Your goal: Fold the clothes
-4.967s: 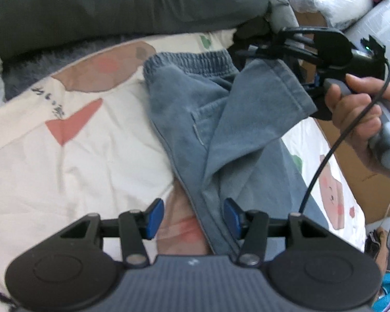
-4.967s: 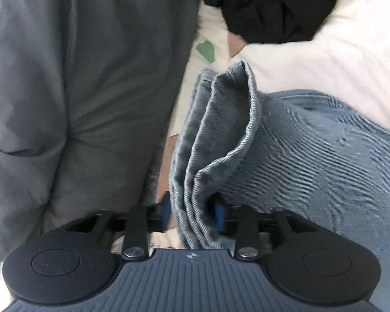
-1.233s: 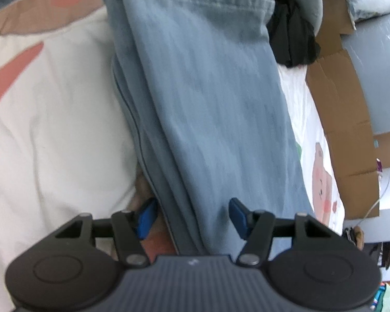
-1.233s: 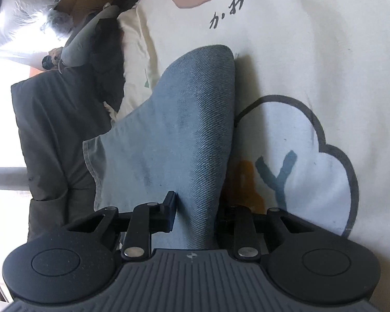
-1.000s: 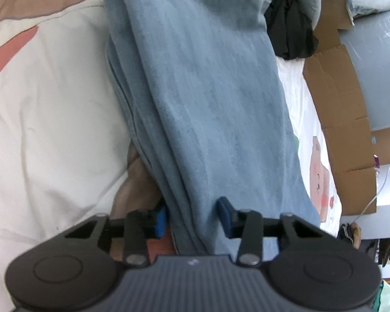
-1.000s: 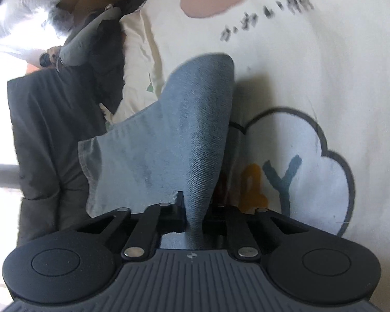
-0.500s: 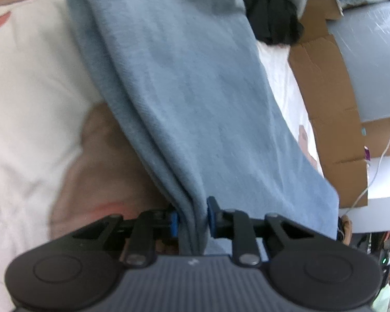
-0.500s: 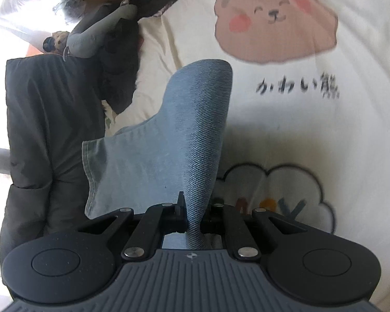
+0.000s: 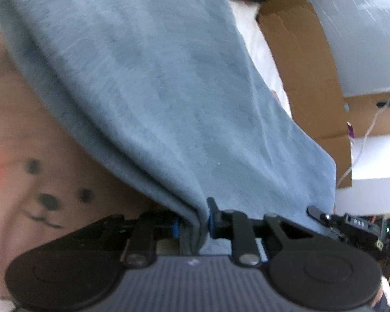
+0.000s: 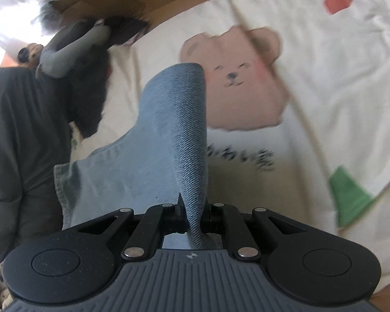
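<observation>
Now both grippers have the jeans (image 9: 169,91) lifted off the sheet (image 10: 325,91). From the left wrist, the left gripper (image 9: 193,225) is pinched tight on a bunched fold of blue denim, and the cloth fans out ahead of its fingers and up across most of the view. Off to its right stand cardboard (image 9: 299,65) and a grey panel (image 9: 364,39); a bear print (image 9: 44,202) shows on the sheet below left. From the right wrist, the right gripper (image 10: 193,217) is likewise clamped on a narrow ridge of jeans (image 10: 174,135), which rises straight ahead and drapes down to its left, hem showing. Beyond lies the sheet with its bear print (image 10: 234,88), and to the left a dark grey blanket (image 10: 20,130).
</observation>
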`<state>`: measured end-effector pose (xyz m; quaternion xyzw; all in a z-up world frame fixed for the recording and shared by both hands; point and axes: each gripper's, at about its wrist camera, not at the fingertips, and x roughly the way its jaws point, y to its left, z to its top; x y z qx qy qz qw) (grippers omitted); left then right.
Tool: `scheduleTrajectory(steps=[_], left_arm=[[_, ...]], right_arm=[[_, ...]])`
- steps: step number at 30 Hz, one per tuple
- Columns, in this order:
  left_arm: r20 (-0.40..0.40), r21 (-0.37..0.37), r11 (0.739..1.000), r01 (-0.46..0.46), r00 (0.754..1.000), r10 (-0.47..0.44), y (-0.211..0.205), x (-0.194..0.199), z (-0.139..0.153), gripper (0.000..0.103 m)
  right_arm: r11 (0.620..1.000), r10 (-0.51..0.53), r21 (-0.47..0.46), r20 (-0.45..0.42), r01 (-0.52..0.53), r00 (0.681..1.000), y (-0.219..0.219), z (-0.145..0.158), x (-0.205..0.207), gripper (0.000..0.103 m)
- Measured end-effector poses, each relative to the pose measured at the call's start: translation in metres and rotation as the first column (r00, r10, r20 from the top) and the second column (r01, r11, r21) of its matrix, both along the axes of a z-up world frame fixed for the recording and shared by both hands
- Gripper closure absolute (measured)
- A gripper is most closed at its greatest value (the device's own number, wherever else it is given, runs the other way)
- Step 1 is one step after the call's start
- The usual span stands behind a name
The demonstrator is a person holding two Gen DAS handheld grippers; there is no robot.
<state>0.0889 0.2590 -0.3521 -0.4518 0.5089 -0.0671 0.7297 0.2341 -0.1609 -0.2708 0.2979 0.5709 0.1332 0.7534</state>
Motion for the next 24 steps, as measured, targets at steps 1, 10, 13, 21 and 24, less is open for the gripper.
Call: scheduleTrajectory(steps=[1,10,13,21,24], left_arm=[[0.006,-0.001,1.0,0.021,1.0,-0.021,-0.006,0.003,0.0,0.083],[0.013,-0.045,0.99,0.136,0.991,-0.135,-0.039,0.02,-0.007,0.081],[0.017,-0.034,0.992,0.124,0.992,-0.124,-0.03,0.016,-0.001,0.081],[0.075,0.091,0.996,-0.018,0.997,0.011,0.027,-0.012,0.04,0.059],[0.131,0.146,0.984,-0.105,0.988,0.086,0.045,-0.03,0.056,0.049]], right_arm=[[1.0,-0.014,-0.014,-0.005,0.014,1.0,-0.006,0.001,0.0,0.098],[0.985,-0.13,-0.125,-0.069,0.121,0.989,-0.057,-0.024,0.001,0.089],[0.965,-0.19,-0.202,-0.091,0.169,0.978,-0.065,-0.031,0.002,0.08],[0.962,-0.103,-0.253,0.015,0.104,0.995,-0.053,0.004,0.012,0.058],[0.97,-0.018,-0.241,0.053,0.03,0.998,-0.028,0.011,0.028,0.056]])
